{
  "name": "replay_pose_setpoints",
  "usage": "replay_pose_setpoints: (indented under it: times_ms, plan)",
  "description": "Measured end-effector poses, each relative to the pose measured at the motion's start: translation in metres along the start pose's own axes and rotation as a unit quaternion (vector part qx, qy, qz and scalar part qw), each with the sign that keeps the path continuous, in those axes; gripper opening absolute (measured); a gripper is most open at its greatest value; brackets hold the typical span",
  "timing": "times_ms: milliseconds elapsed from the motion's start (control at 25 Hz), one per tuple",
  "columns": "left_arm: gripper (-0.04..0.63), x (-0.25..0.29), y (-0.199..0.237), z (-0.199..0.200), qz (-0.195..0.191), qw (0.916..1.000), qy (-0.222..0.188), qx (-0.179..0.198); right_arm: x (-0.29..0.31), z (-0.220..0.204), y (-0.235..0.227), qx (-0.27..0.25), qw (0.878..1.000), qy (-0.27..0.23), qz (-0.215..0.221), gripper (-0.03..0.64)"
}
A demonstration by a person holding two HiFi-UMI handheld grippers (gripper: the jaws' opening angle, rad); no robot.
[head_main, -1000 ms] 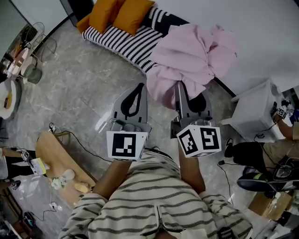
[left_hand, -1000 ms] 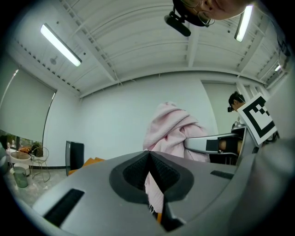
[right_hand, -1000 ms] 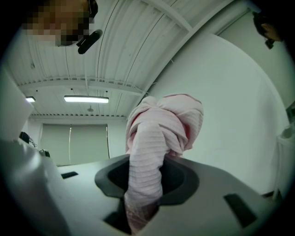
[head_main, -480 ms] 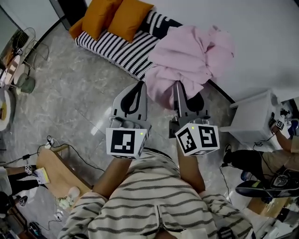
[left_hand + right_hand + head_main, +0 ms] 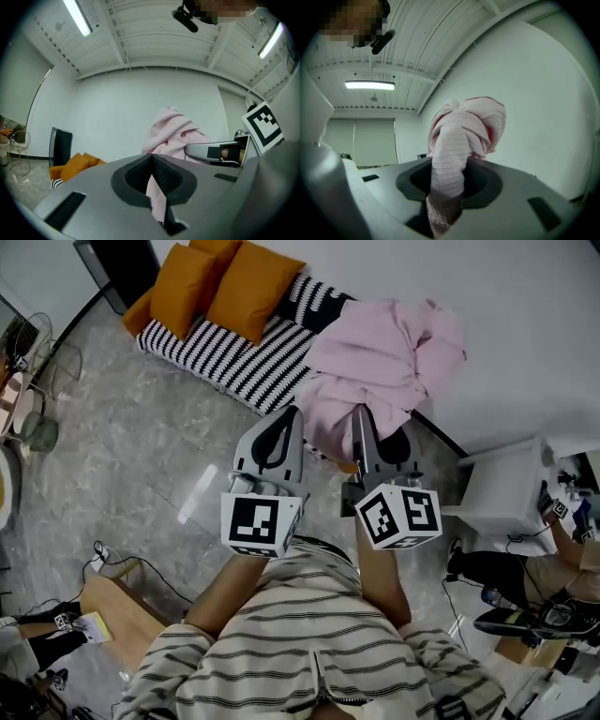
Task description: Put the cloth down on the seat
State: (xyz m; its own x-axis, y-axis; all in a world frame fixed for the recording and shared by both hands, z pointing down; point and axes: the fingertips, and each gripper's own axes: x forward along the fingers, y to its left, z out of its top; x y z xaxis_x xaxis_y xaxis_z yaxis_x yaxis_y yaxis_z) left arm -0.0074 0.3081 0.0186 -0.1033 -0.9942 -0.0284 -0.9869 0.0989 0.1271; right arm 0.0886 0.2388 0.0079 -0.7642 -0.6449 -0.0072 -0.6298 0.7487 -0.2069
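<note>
A crumpled pink cloth hangs bunched over the right end of the black-and-white striped seat, which lies on the floor against the wall. My left gripper is shut on a thin fold of the cloth at the bunch's lower left edge. My right gripper is shut on a thick roll of the cloth, close beside the left one. In the left gripper view the right gripper shows past the pink bunch. The seat's part under the cloth is hidden.
Two orange cushions lie on the seat's left end. A white box stands right of the grippers, with a seated person's legs beside it. A wooden board and cables lie on the marble floor at lower left.
Both grippers keep their hold on the cloth and stay close together. The view has drifted so that the seat and cushions sit lower and further right in the frame; the wooden board has slid down-left.
</note>
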Motion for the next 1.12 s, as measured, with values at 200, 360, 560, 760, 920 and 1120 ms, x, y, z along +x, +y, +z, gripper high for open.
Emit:
replay_pose_setpoints:
  times_ms: [200,360,560,760,920,1120]
  plan:
    - [0.003,0.038,0.046,-0.004,-0.004,0.9999,0.007,-0.012,0.052,-0.012,0.003,-0.002,1.0,0.018,-0.014,0.156]
    - [0.003,0.069,0.066,-0.01,-0.011,0.9996,0.016,-0.019,0.087,-0.019,-0.007,-0.005,0.999,0.03,-0.027,0.156]
    - [0.003,0.103,0.079,-0.025,-0.016,0.9989,0.033,-0.028,0.112,-0.025,-0.025,-0.002,0.999,0.034,-0.043,0.156]
    - [0.003,0.14,0.088,-0.039,-0.021,0.9987,0.044,-0.016,0.142,-0.039,-0.055,-0.007,0.998,0.036,-0.058,0.156]
    - [0.003,0.177,0.092,-0.036,-0.028,0.9985,0.047,-0.001,0.172,-0.038,-0.078,0.003,0.997,0.031,-0.064,0.156]
    - [0.003,0.222,0.093,-0.039,-0.032,0.9976,0.06,0.012,0.206,-0.039,-0.103,0.013,0.997,0.034,-0.061,0.156]
